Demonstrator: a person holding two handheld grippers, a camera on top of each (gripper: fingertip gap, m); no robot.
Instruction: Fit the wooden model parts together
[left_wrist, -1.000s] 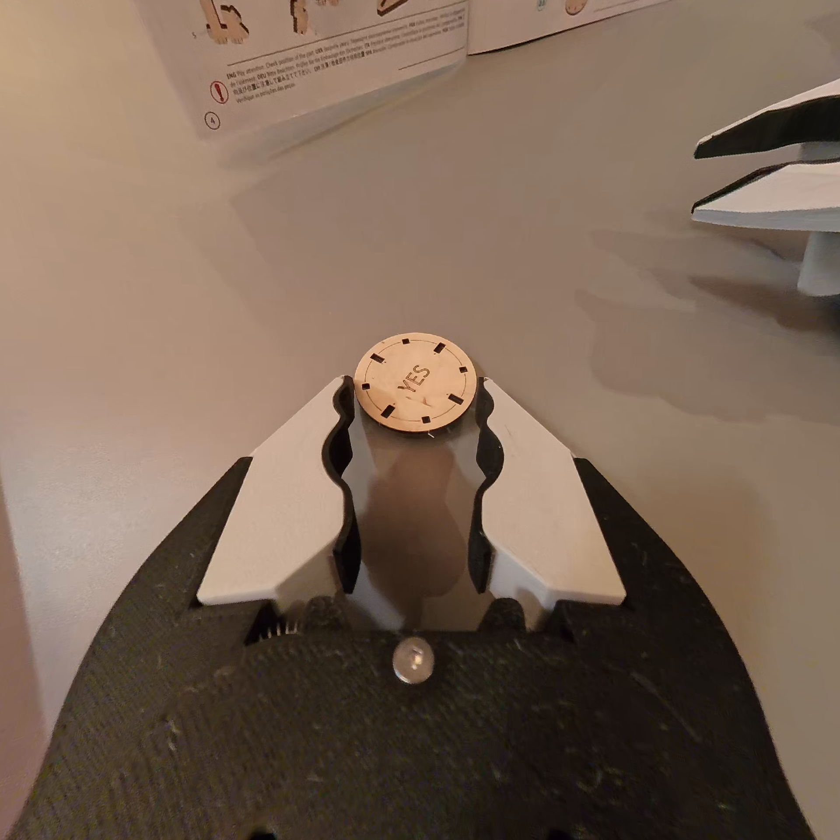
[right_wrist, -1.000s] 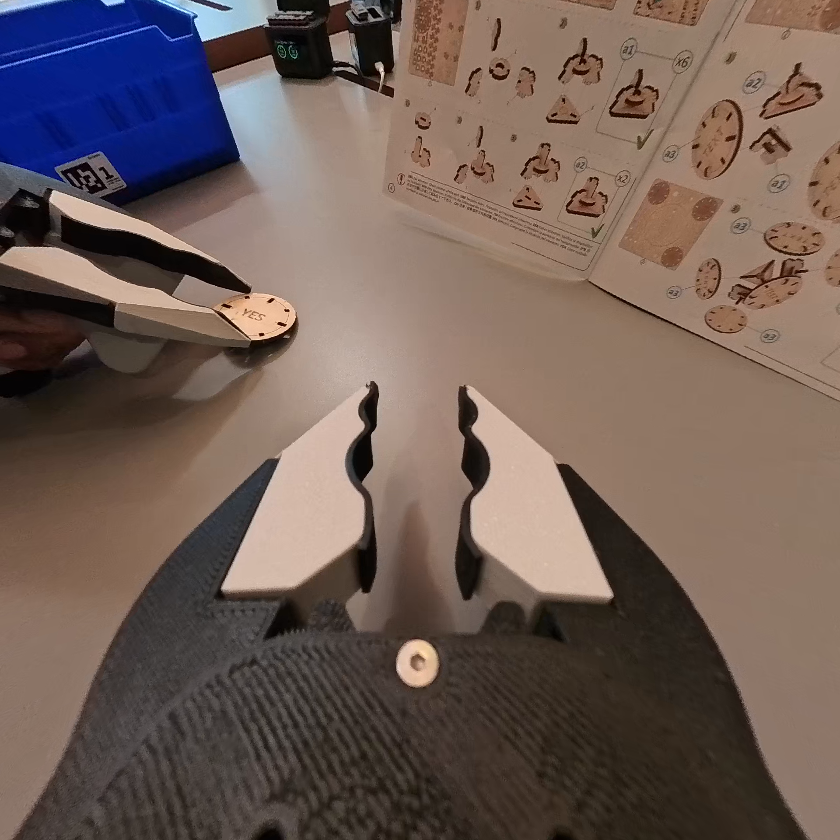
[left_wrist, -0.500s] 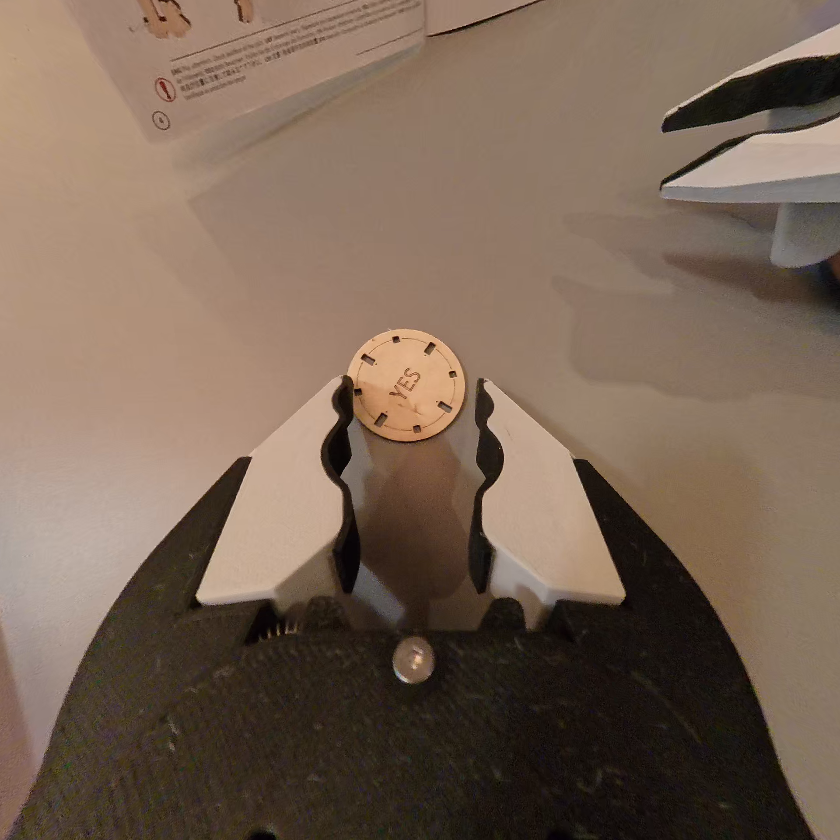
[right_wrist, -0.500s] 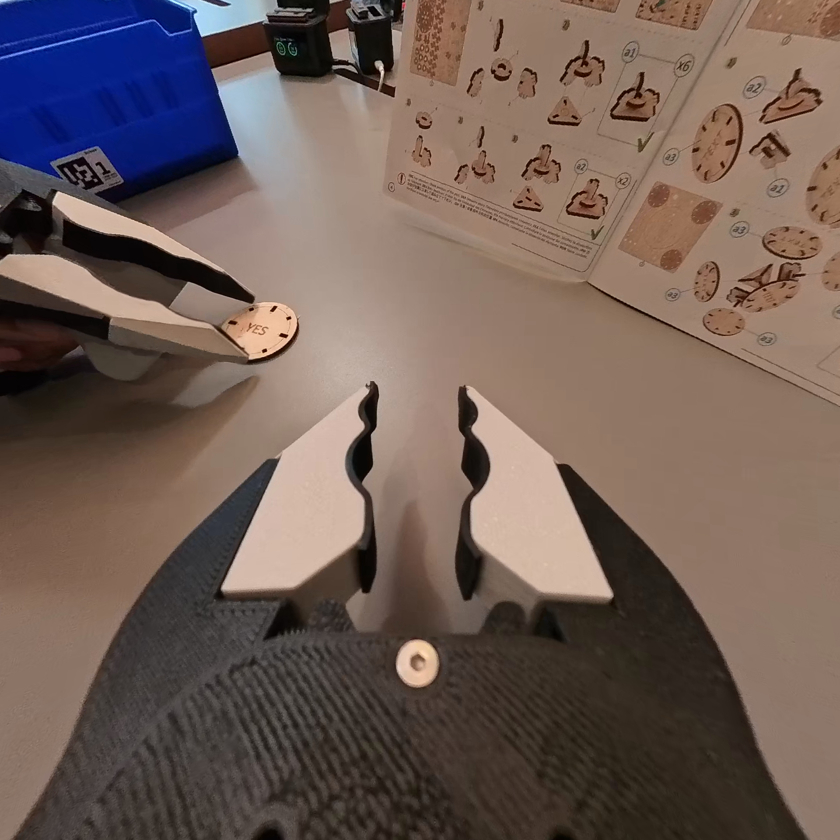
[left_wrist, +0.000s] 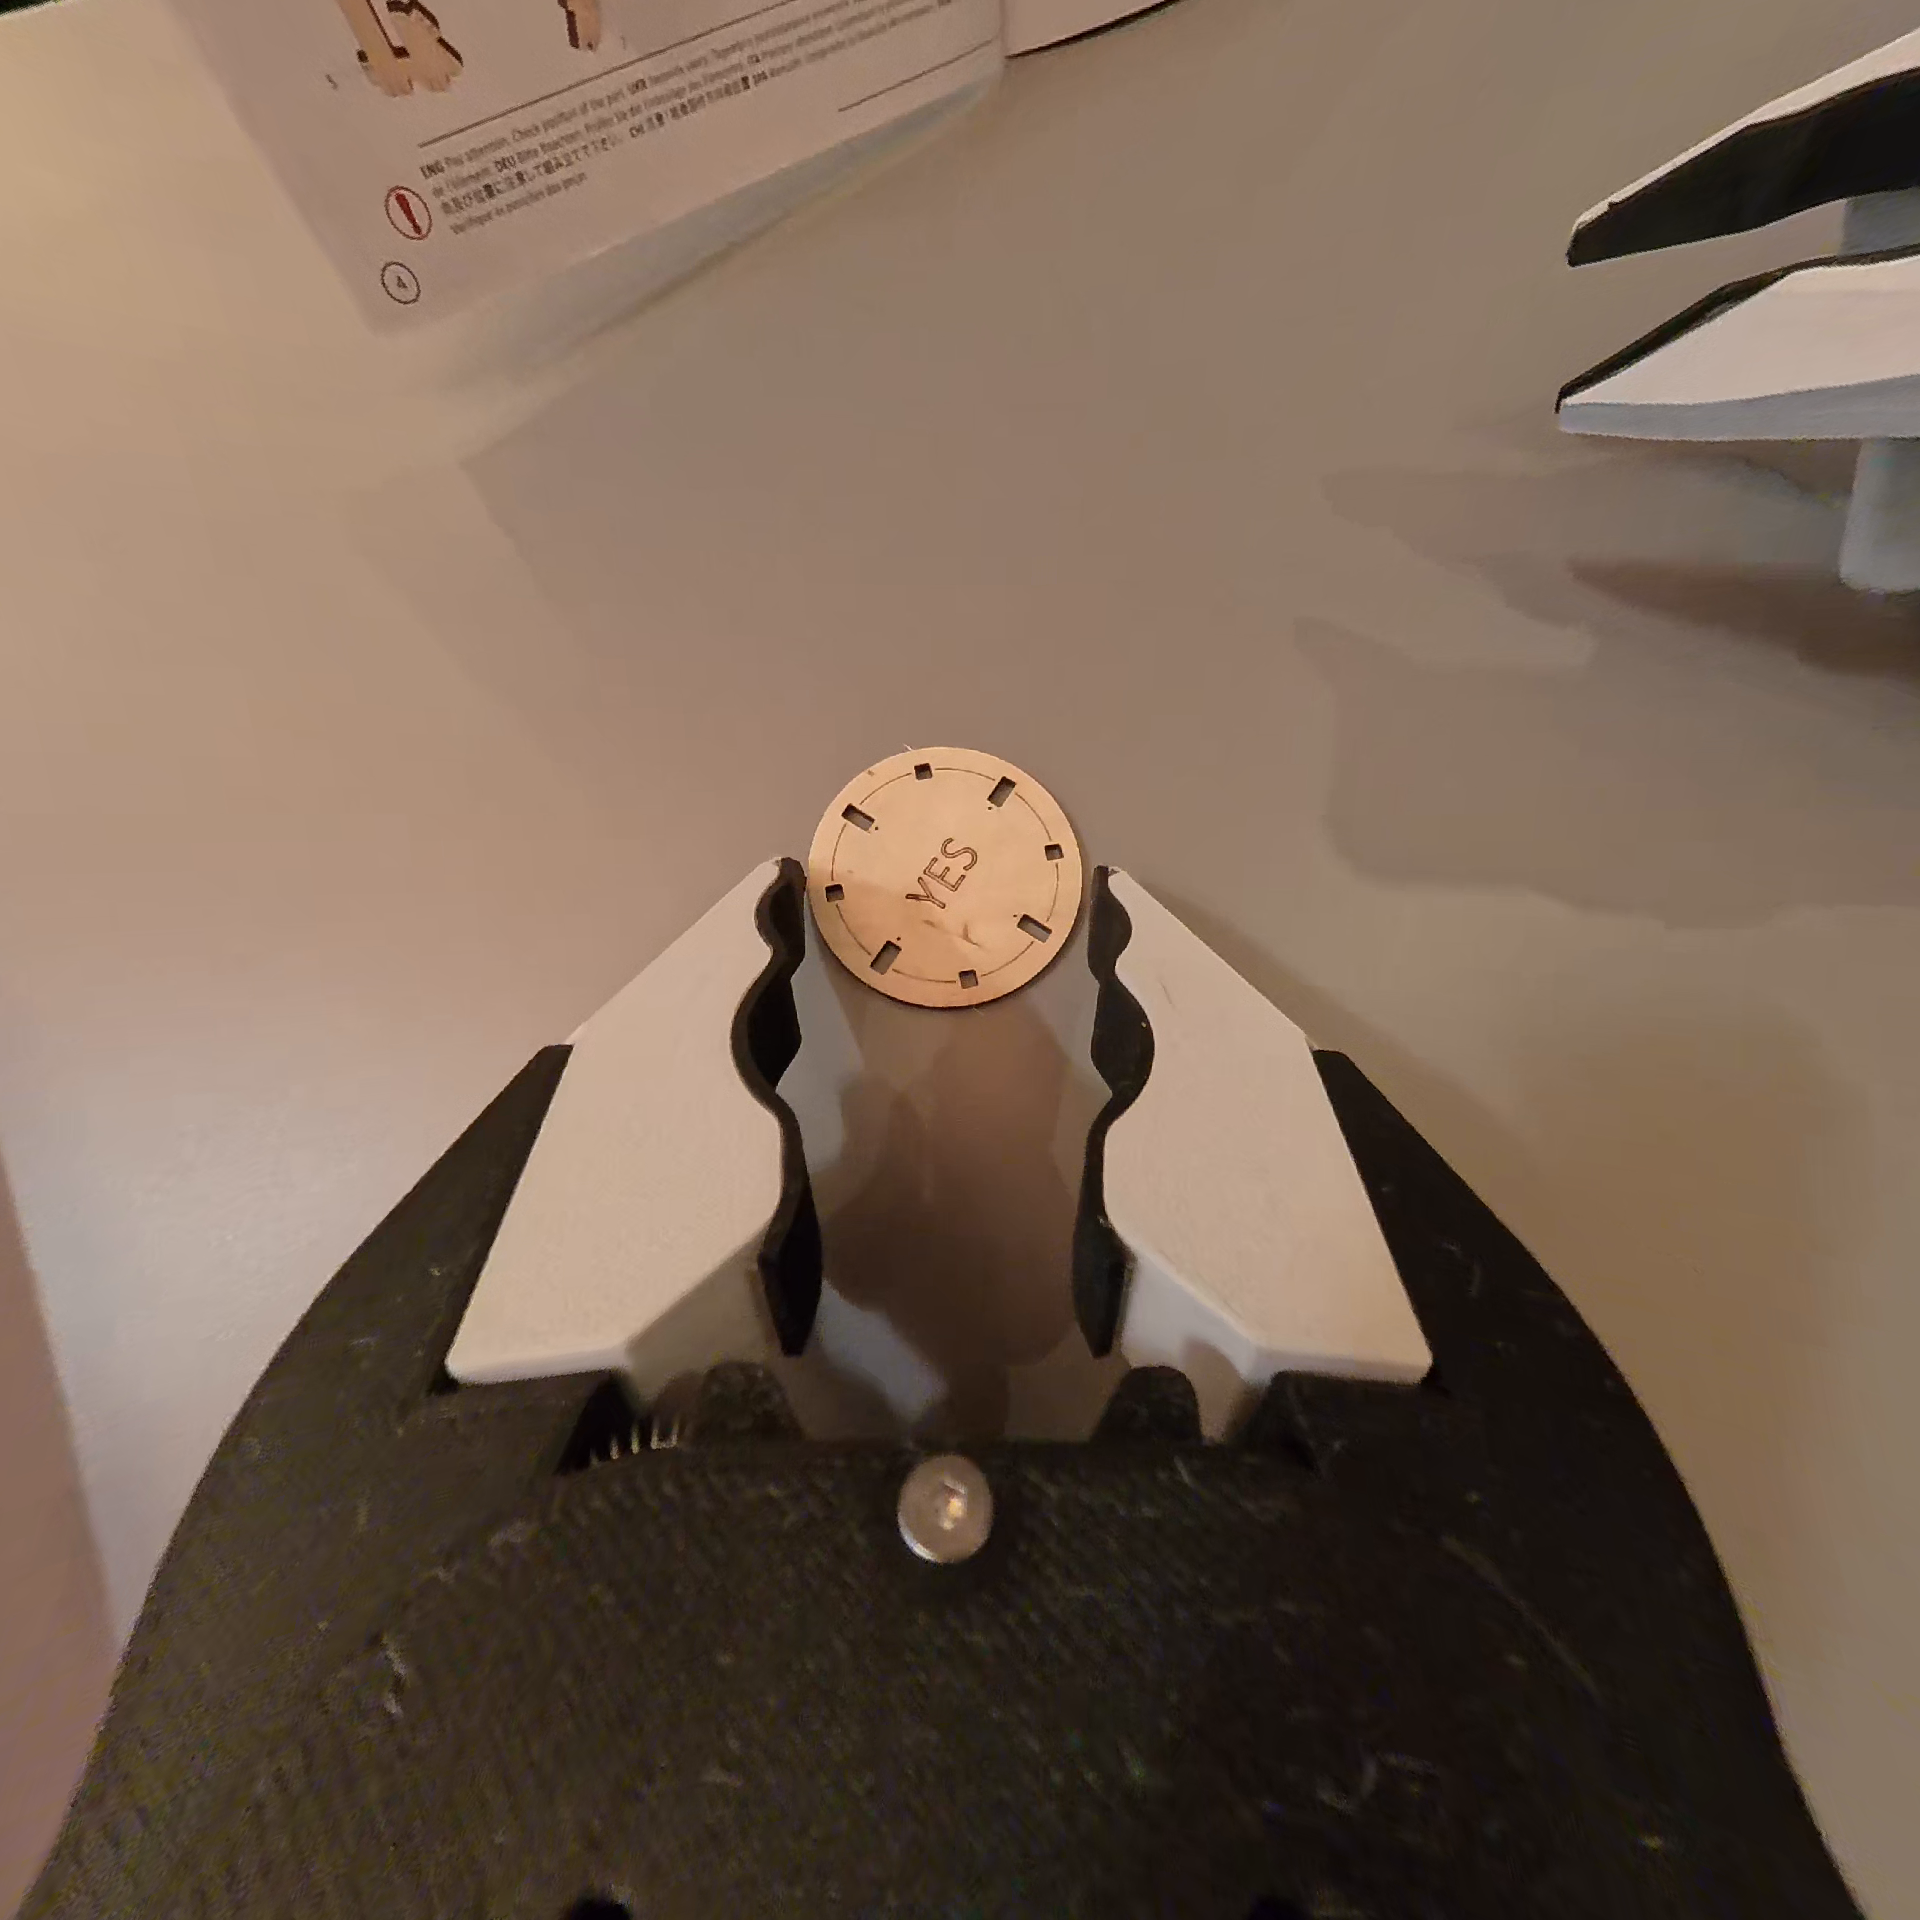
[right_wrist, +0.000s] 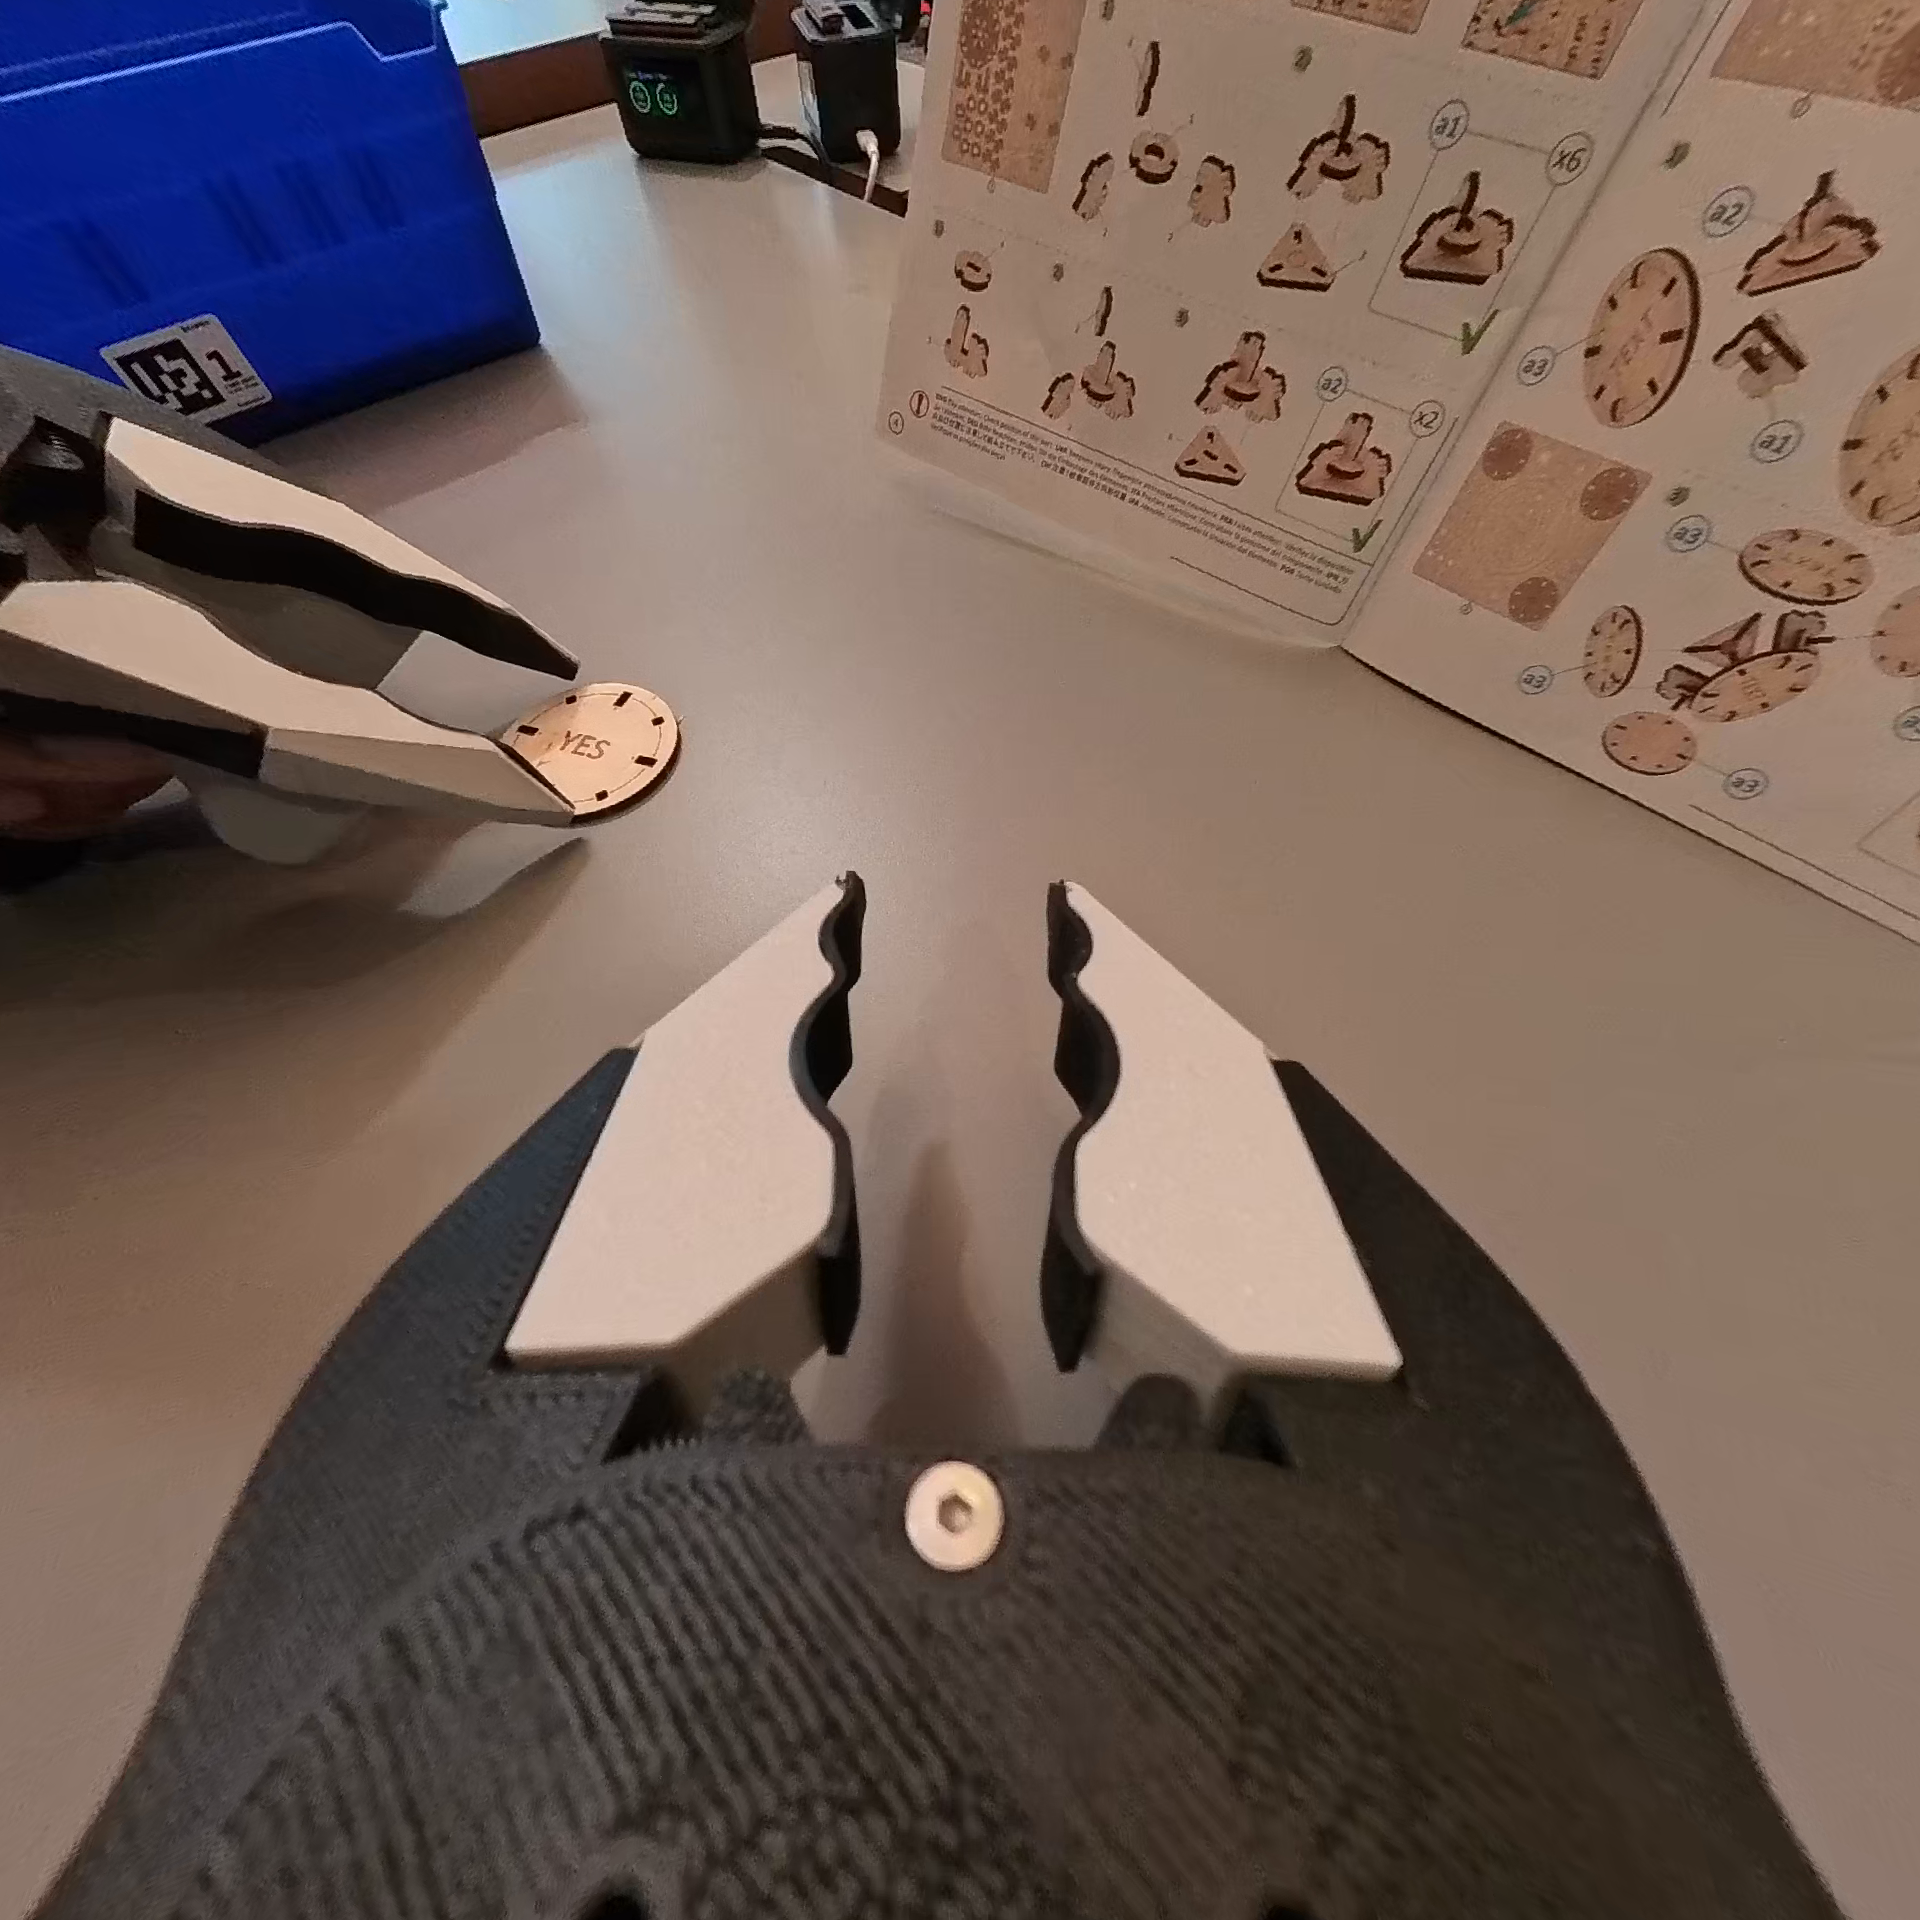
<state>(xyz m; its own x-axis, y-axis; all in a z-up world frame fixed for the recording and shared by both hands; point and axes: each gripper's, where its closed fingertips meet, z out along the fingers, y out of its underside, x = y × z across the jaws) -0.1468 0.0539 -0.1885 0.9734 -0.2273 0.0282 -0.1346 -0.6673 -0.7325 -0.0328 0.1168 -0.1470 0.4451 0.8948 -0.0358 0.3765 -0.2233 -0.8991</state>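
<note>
A round wooden disc (left_wrist: 945, 876) with small slots and engraved letters lies flat on the grey table (left_wrist: 935, 468). My left gripper (left_wrist: 948, 873) is open, its fingertips on either side of the disc. The left pad (left_wrist: 781, 914) is at the disc's edge, and a gap shows between the disc and the right pad (left_wrist: 1110, 935). The right wrist view shows the same disc (right_wrist: 613, 748) on the table under the left gripper (right_wrist: 566, 740). My right gripper (right_wrist: 953, 885) is open and empty above bare table, to the right of the disc; it also shows in the left wrist view (left_wrist: 1569, 327).
An open instruction booklet (right_wrist: 1351, 364) with drawings of wooden parts lies at the far right; its corner shows in the left wrist view (left_wrist: 675, 135). A blue bin (right_wrist: 239, 187) stands at the far left. Black charger boxes (right_wrist: 675, 94) stand at the back.
A second ago both left pads touched the disc. The left jaws have opened slightly and the disc now rests on the table with a gap at the right pad. The right gripper has not moved.
</note>
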